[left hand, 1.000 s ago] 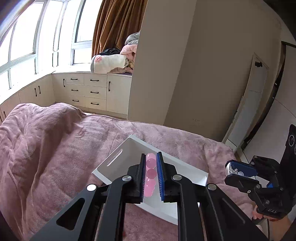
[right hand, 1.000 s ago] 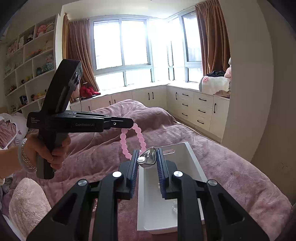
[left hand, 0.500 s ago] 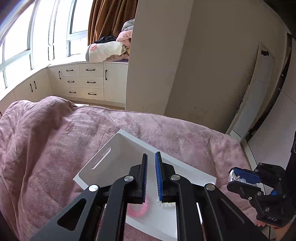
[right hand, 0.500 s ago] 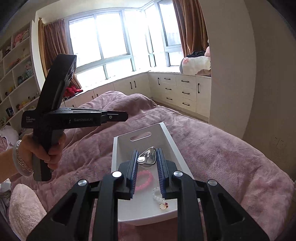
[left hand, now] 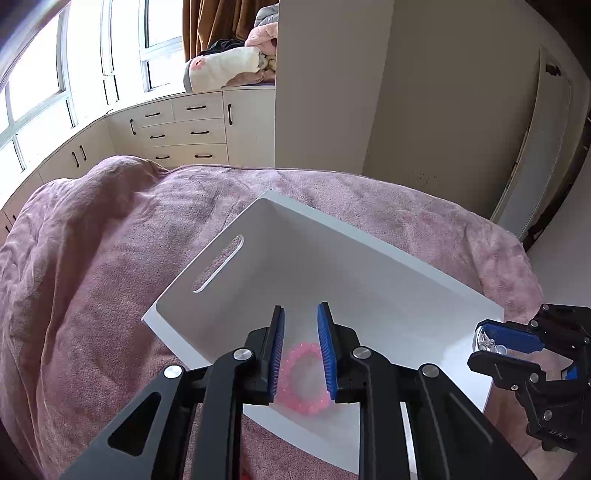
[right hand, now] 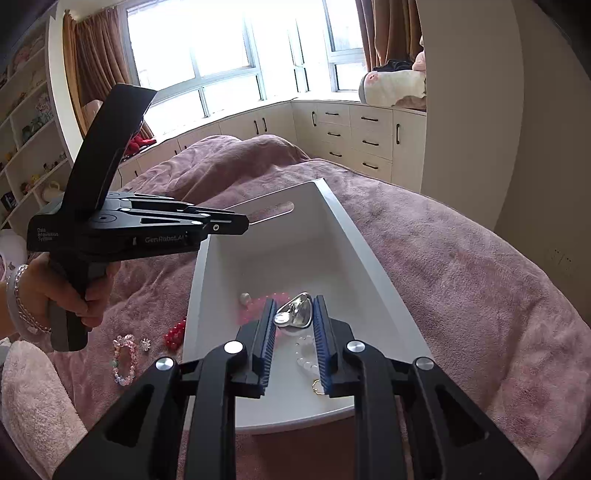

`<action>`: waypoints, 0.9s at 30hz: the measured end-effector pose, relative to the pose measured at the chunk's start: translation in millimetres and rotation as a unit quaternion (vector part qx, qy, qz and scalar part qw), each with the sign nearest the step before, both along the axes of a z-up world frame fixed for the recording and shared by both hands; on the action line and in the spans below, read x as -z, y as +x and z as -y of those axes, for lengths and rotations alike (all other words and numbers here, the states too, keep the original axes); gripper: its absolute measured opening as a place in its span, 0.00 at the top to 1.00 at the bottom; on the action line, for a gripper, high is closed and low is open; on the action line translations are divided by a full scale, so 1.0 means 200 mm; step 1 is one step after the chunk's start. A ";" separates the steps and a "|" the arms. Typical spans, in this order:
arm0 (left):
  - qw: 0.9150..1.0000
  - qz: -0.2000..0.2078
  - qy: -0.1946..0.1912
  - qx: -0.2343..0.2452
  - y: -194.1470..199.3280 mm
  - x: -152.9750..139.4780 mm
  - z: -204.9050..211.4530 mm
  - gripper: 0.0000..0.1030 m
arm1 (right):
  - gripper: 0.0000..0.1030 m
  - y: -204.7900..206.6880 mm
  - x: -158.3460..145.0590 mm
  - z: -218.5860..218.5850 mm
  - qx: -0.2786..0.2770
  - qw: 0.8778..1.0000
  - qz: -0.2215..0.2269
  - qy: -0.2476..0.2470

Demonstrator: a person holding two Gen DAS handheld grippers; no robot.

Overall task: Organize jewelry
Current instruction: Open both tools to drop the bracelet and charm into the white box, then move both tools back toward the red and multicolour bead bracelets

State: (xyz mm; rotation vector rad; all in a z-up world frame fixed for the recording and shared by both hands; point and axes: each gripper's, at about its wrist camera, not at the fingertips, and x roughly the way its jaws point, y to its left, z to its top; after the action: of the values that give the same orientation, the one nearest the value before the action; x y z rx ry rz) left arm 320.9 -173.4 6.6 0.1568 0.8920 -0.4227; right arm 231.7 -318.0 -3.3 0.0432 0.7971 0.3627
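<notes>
The silver piece [right hand: 294, 315] you carry is a shiny, rounded metal ornament, pinched between the blue pads of your right gripper [right hand: 293, 325] near their tips. It hangs over the near part of the white tray [right hand: 340, 218]. Below and just beyond those jaws lie a pink bead bracelet [right hand: 255, 308], a small pearl [right hand: 245, 297], a clear bead strand [right hand: 306, 360] and a gold ring [right hand: 317, 386], all on the tray floor.

Your left gripper [left hand: 300, 345] hovers with its jaws spread and nothing between them; in that view the pink bracelet shows through the gap, lying loose on the tray beneath.

Left of your right jaws, outside the tray, red beads [right hand: 175, 334], a pastel bracelet [right hand: 123, 360] and a small flower piece [right hand: 144, 344] rest on the mauve blanket [right hand: 461, 280]. Beyond the bed stand cream drawers [right hand: 369, 136], bright windows [right hand: 221, 48] and brown curtains [right hand: 388, 33].
</notes>
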 end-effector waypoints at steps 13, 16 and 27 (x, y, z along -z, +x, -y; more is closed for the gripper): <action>1.000 0.014 -0.022 -0.008 -0.08 0.00 -0.09 0.39 | 0.33 -0.04 -0.04 -0.09 0.005 0.998 0.037 -0.056; 0.999 0.042 -0.025 -0.003 -0.13 -0.07 -0.11 0.27 | 0.30 -0.05 -0.08 -0.10 0.007 0.997 0.045 -0.059; 0.994 0.110 -0.026 -0.004 -0.29 -0.34 -0.27 0.14 | 0.16 -0.13 -0.26 -0.18 0.015 0.993 0.098 -0.064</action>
State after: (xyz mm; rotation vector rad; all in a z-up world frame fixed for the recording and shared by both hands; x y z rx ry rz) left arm 262.9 -119.2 73.7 0.1483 0.6649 -0.4133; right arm 206.7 -281.2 49.5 -0.0995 0.6237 0.2805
